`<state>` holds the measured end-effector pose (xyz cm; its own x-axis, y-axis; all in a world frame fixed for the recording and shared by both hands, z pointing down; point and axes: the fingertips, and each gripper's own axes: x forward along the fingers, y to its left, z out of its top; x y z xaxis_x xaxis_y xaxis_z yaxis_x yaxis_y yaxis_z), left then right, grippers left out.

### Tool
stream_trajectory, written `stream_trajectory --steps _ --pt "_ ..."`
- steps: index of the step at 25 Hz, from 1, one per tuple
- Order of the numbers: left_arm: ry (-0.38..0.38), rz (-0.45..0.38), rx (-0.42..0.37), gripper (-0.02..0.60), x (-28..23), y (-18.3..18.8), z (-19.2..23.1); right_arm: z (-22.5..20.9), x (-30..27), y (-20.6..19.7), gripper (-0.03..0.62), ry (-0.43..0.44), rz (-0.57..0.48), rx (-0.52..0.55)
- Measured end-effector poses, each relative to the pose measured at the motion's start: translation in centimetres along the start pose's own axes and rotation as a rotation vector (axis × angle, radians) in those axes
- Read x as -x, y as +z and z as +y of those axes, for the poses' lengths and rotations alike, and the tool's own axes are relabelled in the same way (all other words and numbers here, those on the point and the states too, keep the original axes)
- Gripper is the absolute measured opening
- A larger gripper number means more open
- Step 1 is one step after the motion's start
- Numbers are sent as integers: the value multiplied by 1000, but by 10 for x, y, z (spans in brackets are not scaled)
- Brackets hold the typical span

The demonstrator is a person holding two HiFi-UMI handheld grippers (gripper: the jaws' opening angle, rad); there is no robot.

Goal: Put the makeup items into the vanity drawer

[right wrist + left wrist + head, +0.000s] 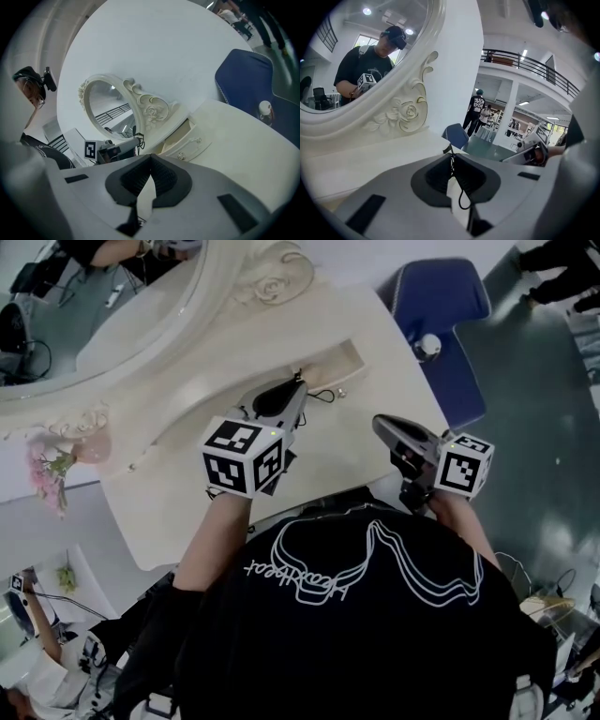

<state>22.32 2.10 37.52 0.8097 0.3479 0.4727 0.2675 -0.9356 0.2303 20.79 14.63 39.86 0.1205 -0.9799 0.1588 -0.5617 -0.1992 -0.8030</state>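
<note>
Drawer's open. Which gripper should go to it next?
Left. The left gripper is shut on a thin black cord, and its tip is right by the open drawer. The right gripper is shut with nothing in it and sits farther from the drawer.

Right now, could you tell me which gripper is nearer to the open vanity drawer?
Left. The left gripper, shut on a thin black loop, has its tips right beside the drawer; the right gripper hangs farther back, over the tabletop.
</note>
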Motion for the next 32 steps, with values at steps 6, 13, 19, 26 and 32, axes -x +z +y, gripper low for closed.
stream_trajectory --steps 6,13,19,26,32 --pt "36 2 -79 29 -22 19 -3 -13 12 9 5 -9 -17 -14" --pt "68 34 -143 29 -50 21 1 -28 22 15 5 -21 -31 -28" --pt "94 63 -230 29 -73 18 5 -42 31 21 5 -33 -37 -48" --pt "116 131 -350 29 -94 4 12 -55 34 26 5 -38 -39 -61" --pt "98 193 -426 29 -106 -11 11 -62 32 30 5 -41 -40 -71"
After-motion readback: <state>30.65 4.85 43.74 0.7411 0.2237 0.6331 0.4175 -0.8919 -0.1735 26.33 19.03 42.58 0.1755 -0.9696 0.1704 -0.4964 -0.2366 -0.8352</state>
